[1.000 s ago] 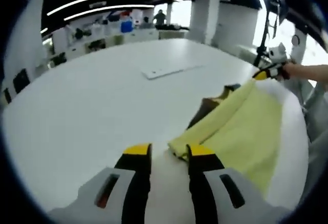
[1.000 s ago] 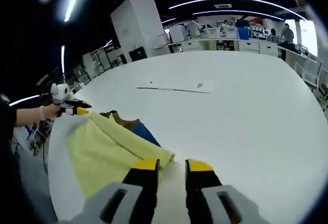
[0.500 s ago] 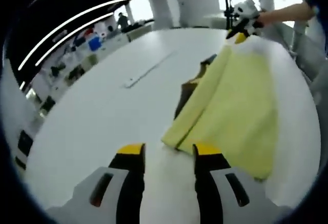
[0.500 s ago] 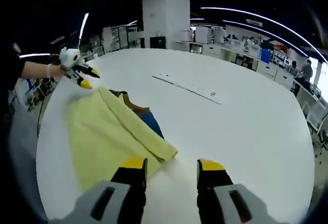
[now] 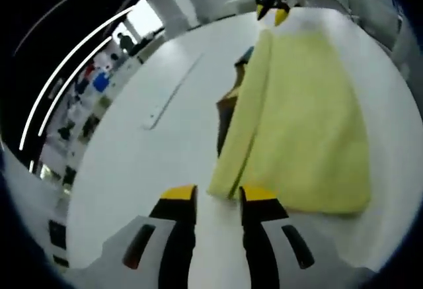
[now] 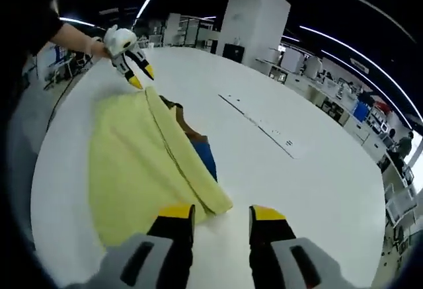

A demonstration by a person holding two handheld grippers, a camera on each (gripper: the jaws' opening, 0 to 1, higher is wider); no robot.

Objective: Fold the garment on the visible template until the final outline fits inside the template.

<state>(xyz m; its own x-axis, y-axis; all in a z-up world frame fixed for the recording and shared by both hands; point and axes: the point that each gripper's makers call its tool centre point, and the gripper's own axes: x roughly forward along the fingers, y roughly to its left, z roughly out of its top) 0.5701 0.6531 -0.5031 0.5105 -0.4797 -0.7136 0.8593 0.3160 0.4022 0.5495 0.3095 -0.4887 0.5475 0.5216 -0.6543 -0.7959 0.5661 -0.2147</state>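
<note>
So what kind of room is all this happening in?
Probably a large open lab or workshop. The pale yellow garment lies on a big white round table, long strip lights curve overhead, and cluttered white workbenches line the far side.

garment: soft matt yellow cloth (folded hem) | table: smooth white, faint sheen

Garment lies flat on the counter, near its edge. My left gripper sits just before the garment's near corner, jaws apart; my right gripper is at the far corner. From the right gripper view, the garment spreads left of my jaws, left gripper at its far end. Another cloth pokes out under the garment's folded edge. A flat strip lies on the counter beyond, well apart.
</note>
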